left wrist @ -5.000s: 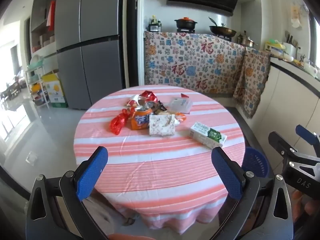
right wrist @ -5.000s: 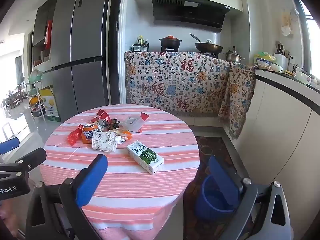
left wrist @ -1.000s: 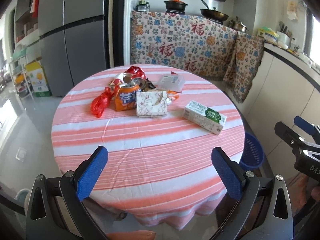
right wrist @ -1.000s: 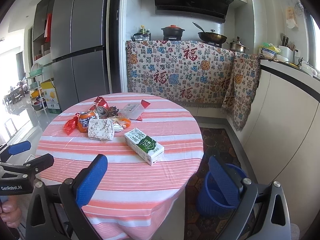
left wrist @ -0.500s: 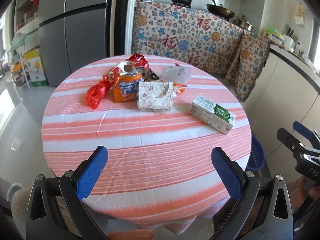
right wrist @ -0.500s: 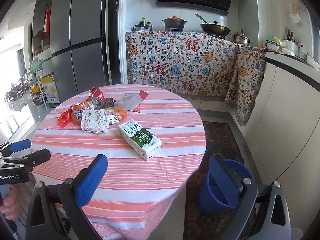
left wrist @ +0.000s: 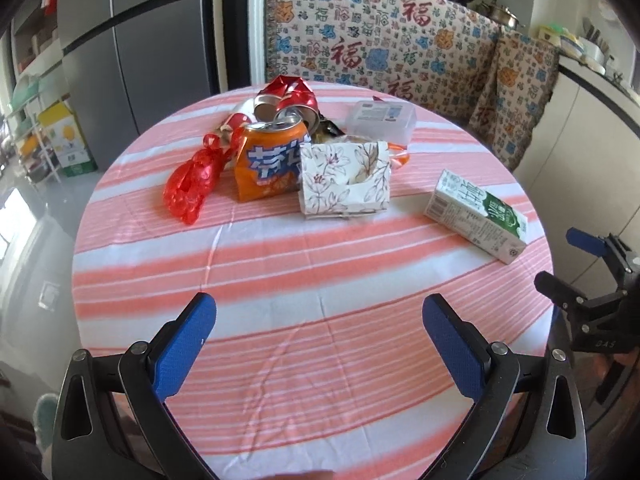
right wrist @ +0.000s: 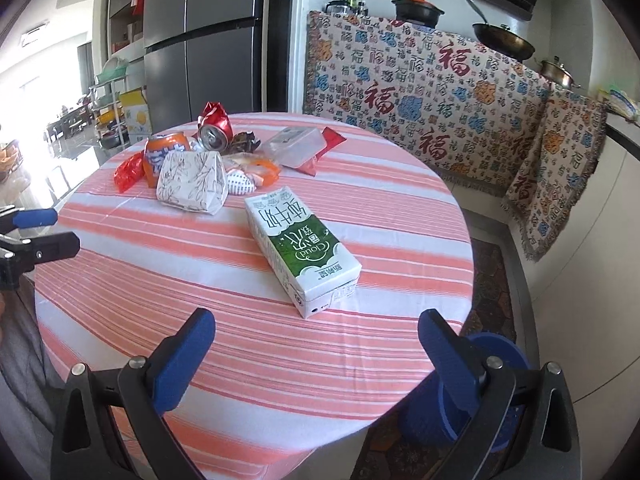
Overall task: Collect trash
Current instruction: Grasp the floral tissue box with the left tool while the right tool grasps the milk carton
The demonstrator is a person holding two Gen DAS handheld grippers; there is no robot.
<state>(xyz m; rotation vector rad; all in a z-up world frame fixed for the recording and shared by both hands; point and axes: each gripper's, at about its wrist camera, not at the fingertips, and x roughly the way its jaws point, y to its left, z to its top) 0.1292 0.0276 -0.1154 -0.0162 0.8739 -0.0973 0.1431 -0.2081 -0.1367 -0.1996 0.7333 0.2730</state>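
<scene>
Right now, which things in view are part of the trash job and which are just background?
Job:
milk carton
orange soda can
flowered paper box
red plastic bag
crushed cans
clear plastic box
blue bin

Background:
fridge
wok
patterned cloth

sunlit kitchen, grey fridge

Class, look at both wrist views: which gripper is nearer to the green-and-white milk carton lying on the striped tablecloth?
Right. The right gripper sits open just short of the green-and-white milk carton, roughly in line with it. The left gripper, also open, faces mid-table, with the carton farther off to its right.
</scene>
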